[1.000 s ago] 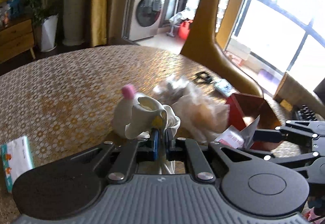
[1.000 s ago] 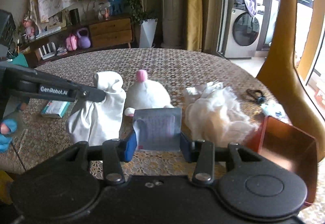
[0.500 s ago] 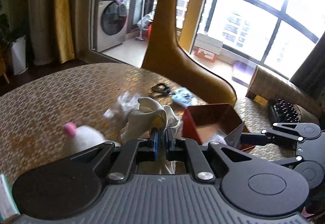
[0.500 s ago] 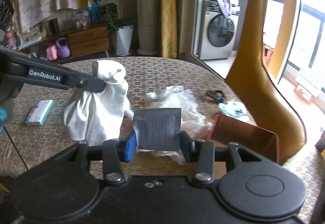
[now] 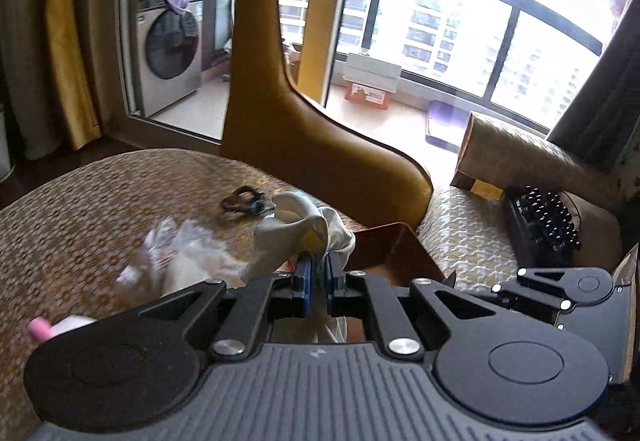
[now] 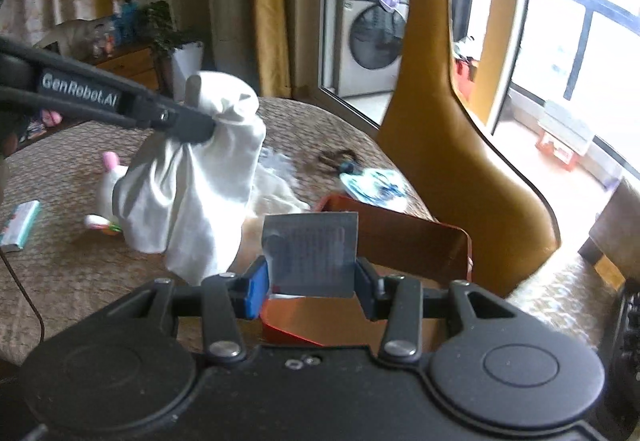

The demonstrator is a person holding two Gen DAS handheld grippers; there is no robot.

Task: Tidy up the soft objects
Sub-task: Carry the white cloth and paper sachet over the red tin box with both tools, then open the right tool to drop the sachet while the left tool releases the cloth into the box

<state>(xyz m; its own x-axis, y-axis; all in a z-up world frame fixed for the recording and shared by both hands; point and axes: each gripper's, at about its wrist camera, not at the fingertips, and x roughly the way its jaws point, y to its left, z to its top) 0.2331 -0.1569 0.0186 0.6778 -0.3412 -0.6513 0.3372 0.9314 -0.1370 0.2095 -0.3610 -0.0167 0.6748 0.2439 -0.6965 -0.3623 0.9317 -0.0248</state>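
The left gripper pinches a white cloth, which hangs lifted above the tabletop. The right gripper clamps a small grey packet between its fingers. Just beyond it sits a red box. Past the cloth lie a crumpled white bag and a plush toy.

A washing machine stands behind the patterned table, beside a tan chair.
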